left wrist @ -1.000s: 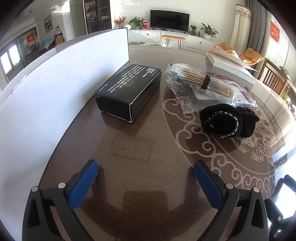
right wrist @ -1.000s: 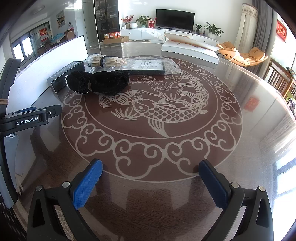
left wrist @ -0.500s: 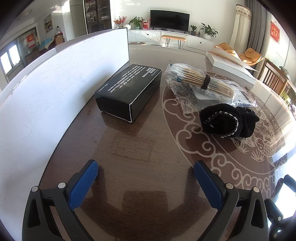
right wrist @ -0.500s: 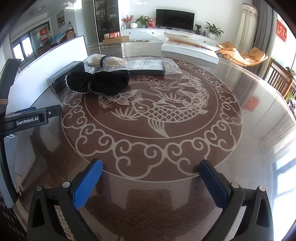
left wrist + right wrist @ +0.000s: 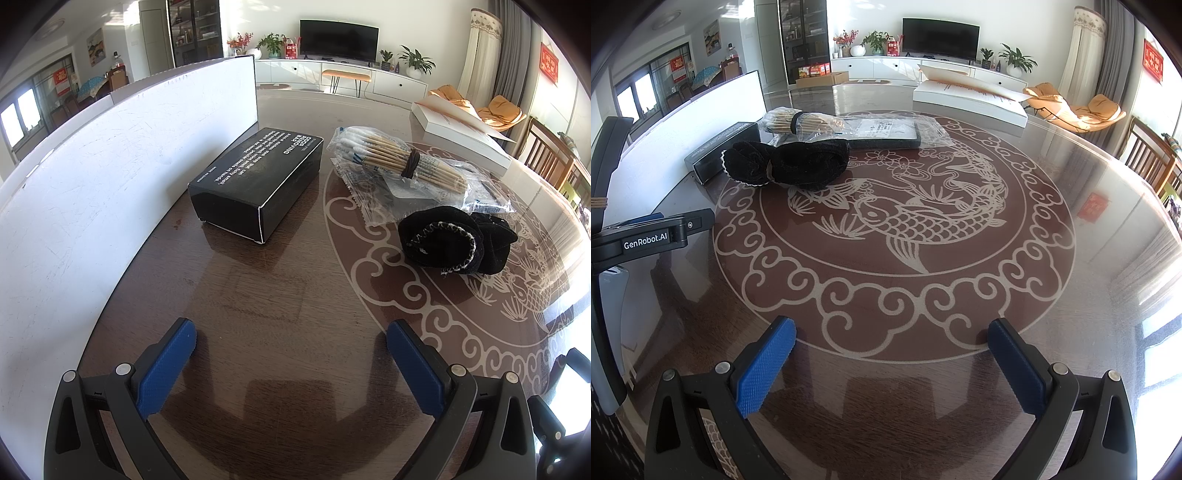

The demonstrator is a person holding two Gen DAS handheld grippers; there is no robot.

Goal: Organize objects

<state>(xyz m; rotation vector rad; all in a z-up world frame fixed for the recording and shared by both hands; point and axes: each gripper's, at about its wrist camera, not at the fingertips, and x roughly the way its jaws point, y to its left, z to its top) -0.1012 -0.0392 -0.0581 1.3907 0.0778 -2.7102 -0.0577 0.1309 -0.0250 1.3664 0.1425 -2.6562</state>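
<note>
Three items (image 5: 255,184) (image 5: 402,162) (image 5: 454,243) lie beside a white board (image 5: 92,184).

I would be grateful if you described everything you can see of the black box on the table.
The black box is a long rectangular carton, apparently glossy cardboard, with white edge lines and white print on its top, including "ODOR REMOVING BAR". It looks closed and undamaged. It lies flat on the dark wooden table, its long side running close along the white panel; whether they touch is unclear. The bagged cotton swabs lie beside it, apart. Neither gripper touches it.
</note>
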